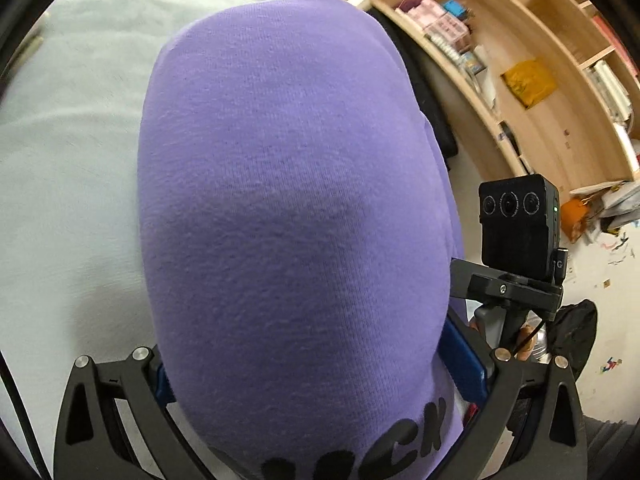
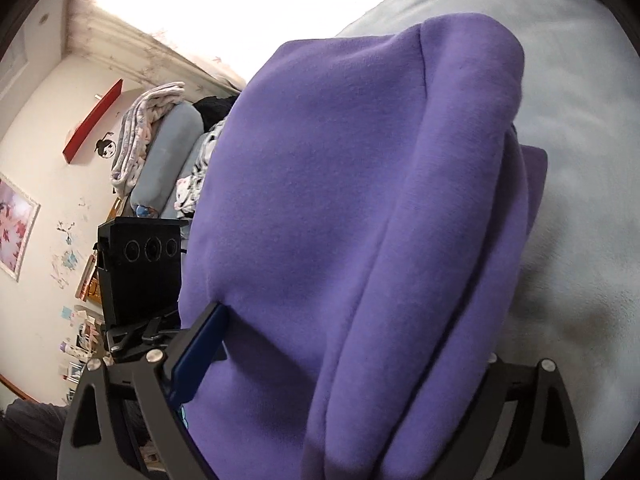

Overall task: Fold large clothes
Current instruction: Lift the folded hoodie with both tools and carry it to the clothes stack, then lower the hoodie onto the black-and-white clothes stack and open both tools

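A folded purple sweatshirt [image 1: 288,184] with black lettering on its near edge fills the left wrist view. It is bundled thick between the blue pads [image 1: 464,360] of my left gripper [image 1: 316,364], which is shut on it. In the right wrist view the same sweatshirt [image 2: 340,200] shows as stacked folds, raised above the bed. My right gripper [image 2: 340,364] stands wide around the bundle; its left blue pad [image 2: 200,352] presses the fabric, while cloth hides the other finger. Each view shows the other gripper's black camera block [image 1: 516,228] [image 2: 144,264] close beside the bundle.
A pale grey-green bed sheet [image 1: 60,160] lies under the garment. To the right stands a wooden bookshelf [image 1: 560,92], with small items scattered on the floor [image 1: 600,272]. Pillows and folded bedding [image 2: 168,148] pile by the wall, under a red shelf [image 2: 92,124].
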The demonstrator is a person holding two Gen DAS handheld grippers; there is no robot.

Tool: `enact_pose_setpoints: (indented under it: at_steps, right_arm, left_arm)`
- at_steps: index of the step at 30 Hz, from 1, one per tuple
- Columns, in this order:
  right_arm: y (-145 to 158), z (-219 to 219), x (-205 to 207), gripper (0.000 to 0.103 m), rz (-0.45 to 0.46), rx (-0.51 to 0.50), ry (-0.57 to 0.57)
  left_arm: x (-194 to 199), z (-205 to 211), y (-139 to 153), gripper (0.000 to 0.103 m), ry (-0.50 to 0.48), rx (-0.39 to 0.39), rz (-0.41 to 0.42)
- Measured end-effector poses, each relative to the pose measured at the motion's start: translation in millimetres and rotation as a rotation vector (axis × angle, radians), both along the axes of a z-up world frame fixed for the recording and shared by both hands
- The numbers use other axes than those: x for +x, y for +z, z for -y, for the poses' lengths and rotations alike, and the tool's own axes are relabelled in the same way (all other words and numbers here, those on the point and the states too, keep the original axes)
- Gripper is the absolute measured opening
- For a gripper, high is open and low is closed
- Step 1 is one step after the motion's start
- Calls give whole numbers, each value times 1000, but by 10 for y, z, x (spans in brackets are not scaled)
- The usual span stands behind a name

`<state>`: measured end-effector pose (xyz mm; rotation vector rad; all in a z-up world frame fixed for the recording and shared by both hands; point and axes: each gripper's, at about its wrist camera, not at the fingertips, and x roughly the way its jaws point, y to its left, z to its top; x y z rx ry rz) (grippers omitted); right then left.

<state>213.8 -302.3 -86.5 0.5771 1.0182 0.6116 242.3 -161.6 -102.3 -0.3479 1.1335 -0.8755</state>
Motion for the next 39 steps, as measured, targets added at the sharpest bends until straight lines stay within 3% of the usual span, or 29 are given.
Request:
enact_pose_setpoints:
  at_steps: [6, 11, 17, 21, 24, 27, 29, 32, 33, 35, 37, 39]
  right_arm:
    - [727, -742, -16, 95, 88, -12, 49]
    - [1244, -1584, 277, 95, 155, 26, 112]
    - [1676, -2710, 1092, 95, 235, 119, 167]
    - [1687, -3274, 1764, 95, 232, 208, 164]
    - [1582, -3616, 2289, 95, 239, 262, 151]
    - [1270, -3849, 2798, 96, 209, 313, 114]
    - [973, -3990, 3084, 96, 163, 315, 87]
    - [363, -4171, 3436, 95, 24, 265, 55]
    - [219, -4217, 3490, 94, -2, 233, 46]
    - [88, -4255, 3524, 90, 25, 170, 47]
    - [131, -4259, 3514, 89, 49, 147, 70]
    - [223, -4331, 3512, 89, 57, 90, 114]
  left_arm:
    - [-157, -749, 776, 102, 61, -6, 80]
    - [-48, -1566, 1463, 102, 142, 42, 148]
    - [578, -2519, 2139, 103, 209, 137, 216]
    - [1298, -3093, 2393, 103, 229, 223, 241]
    - [1795, -3415, 2395, 103, 234, 267, 264]
    - [2345, -3657, 2191, 103, 219, 310, 275]
    - [2723, -3757, 1951, 103, 216, 337, 239]
    - [3250, -3913, 1328, 103, 227, 424, 136]
    - [3381, -3907, 1129, 103, 247, 418, 86]
    - [3367, -3916, 939, 103, 261, 352, 79]
    - [3371, -3963, 930, 103, 255, 291, 101]
    - [3349, -3973, 960, 103, 248, 299, 116]
